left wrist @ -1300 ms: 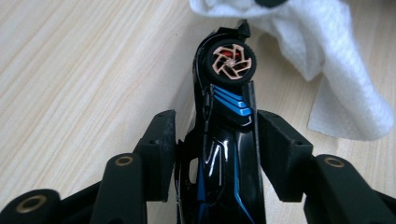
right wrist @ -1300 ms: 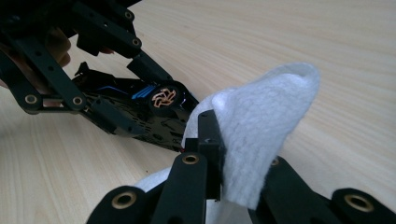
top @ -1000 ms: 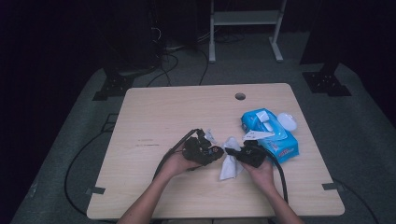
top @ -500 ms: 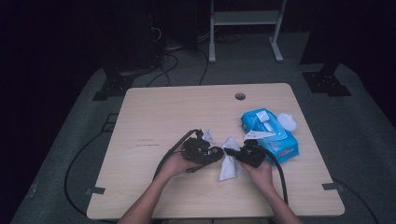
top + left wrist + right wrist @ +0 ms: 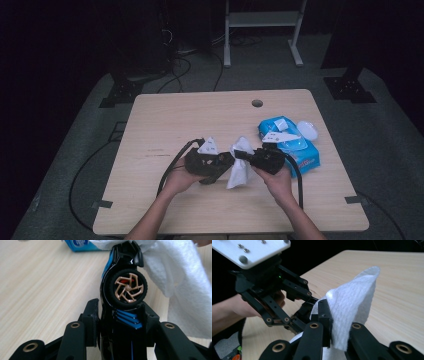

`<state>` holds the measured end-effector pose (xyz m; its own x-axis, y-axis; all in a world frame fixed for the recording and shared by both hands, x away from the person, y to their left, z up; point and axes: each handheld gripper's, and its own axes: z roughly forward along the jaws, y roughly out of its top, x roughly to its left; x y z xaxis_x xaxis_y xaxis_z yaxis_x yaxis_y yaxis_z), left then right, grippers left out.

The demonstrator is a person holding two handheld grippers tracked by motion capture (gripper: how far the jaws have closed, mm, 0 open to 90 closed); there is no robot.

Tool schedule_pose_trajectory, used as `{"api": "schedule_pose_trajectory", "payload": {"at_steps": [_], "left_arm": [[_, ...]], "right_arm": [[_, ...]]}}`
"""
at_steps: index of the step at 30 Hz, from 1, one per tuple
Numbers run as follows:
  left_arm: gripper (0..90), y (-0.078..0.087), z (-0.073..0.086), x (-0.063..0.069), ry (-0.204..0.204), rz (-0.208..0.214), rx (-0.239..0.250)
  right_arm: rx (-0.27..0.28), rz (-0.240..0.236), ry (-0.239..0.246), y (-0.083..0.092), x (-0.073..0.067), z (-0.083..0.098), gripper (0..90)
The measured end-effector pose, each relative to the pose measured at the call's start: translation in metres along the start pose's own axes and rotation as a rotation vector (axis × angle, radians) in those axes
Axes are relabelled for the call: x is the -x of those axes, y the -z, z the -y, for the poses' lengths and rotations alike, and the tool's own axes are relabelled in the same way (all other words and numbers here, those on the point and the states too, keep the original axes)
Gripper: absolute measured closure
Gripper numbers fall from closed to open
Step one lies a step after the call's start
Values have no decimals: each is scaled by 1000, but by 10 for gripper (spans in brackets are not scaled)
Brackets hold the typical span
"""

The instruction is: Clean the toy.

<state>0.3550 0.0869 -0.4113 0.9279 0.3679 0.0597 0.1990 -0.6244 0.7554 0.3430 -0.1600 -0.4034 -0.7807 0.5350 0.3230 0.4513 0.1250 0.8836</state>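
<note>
Left gripper [image 5: 120, 322] has just been closing — now clamping the toy car [image 5: 123, 290] upright between its jaws. Right gripper [image 5: 332, 340] is pinching a white wipe [image 5: 352, 312], bringing it against the car's far end; wiping looks ready above the surface [image 5: 165, 120].

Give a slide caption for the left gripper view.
Left gripper clamps black-and-blue toy car beside white wipe.

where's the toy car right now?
The toy car is clamped in the left tool, above the table's near middle in the high view, with the white wipe held by the right tool touching its far end.
</note>
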Motion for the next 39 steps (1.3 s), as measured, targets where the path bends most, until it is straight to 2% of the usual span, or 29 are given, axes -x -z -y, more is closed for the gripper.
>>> {"api": "schedule_pose_trajectory", "payload": {"at_steps": [6,9,11,13,15,17,19,22,24,29,31,36,39], "left_arm": [[582,7,7,3,-3,-15,79],[584,12,13,2,23,-4,113],[584,14,14,3,7,-6,114],[584,15,13,6,-6,-7,114],[584,14,12,7,-12,-5,108],[585,12,11,9,-22,-7,100],[585,11,11,9,-21,-4,97],[585,12,10,10,-26,-10,105],[586,16,11,9,-19,-10,121],[586,17,14,7,-14,-10,122],[587,15,14,7,-14,-8,117],[587,11,13,9,-14,-6,105],[587,13,13,8,-14,-10,110]], "right_arm": [[-14,-24,60,-2,-14,-16,863],[-21,-9,78,-2,-15,-19,863],[-28,24,72,0,-9,-19,863],[-41,36,57,0,-3,-16,863],[-43,21,37,-2,-2,-14,862],[-38,15,49,-3,-8,-15,864],[-17,-29,45,-4,-13,-19,864],[-15,-58,75,-5,-24,-25,864],[-29,-50,106,-6,-28,-27,864],[-39,-22,61,-3,-14,-21,864],[-36,-30,53,-3,-14,-20,864],[-37,-81,99,-12,-33,-24,864],[-51,-74,141,-15,-40,-26,864]]}}
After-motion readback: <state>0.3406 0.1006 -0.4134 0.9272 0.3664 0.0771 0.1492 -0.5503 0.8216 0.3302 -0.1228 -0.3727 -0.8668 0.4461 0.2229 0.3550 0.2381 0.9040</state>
